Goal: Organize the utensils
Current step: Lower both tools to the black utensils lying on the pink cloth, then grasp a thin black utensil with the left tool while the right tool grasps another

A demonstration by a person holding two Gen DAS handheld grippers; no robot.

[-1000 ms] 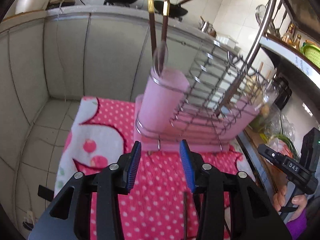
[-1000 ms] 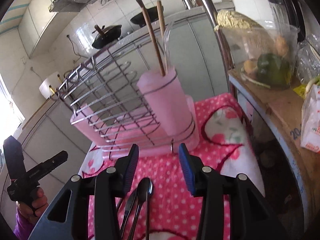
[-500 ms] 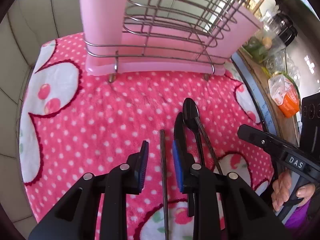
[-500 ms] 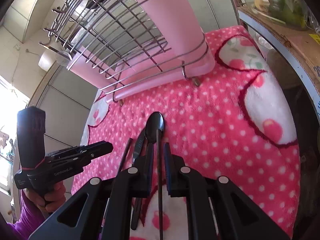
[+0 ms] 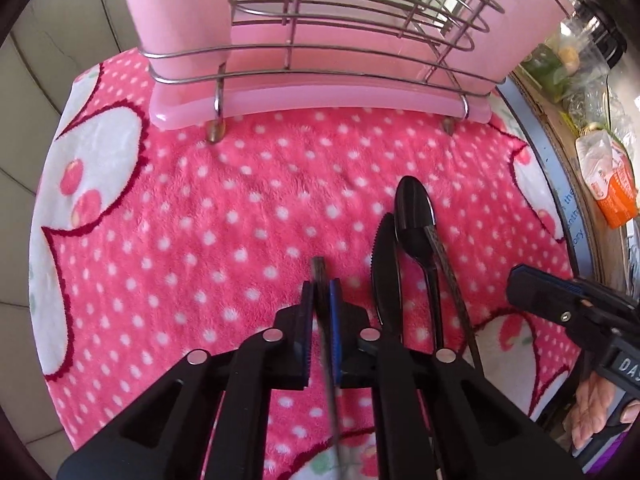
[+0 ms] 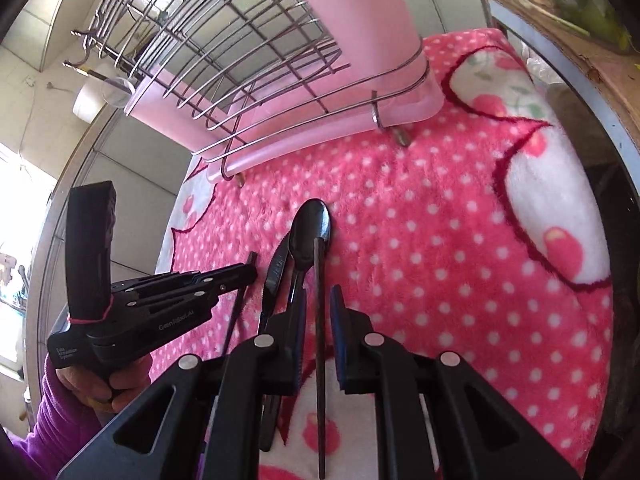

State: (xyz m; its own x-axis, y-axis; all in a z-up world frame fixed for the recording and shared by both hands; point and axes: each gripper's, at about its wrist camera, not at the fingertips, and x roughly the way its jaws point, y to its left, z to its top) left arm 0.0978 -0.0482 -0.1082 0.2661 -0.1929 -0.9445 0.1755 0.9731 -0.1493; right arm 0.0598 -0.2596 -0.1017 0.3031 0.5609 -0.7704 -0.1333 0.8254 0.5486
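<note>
Surface: fluffy pink blanket (image 5: 248, 216) with white dots and white cherry patches; its near edge is cut off by the gripper bodies in both views.
Rack: chrome wire dish rack (image 5: 360, 12) on a smooth pink plastic tray (image 5: 320, 98), standing at the far end of the blanket; its top runs out of frame.
Left gripper (image 5: 321, 300): blue-lined jaws closed tight on 1 thin dark chopstick (image 5: 319, 270); only the tip shows ahead of the pads, the rest is blurred beneath the body.
Right gripper (image 6: 319, 312): jaws set narrowly apart around a 2nd dark chopstick (image 6: 319, 344); whether the pads touch it is hard to tell.
Utensils: glossy black spoon (image 6: 310, 234), bowl toward the rack, with the 2nd chopstick's tip lying over it; a serrated black knife (image 6: 276, 276) touches its left side. Both handles vanish under the right gripper.
Right edge: wooden shelf (image 6: 560, 32), its contents too cropped to name.
</note>
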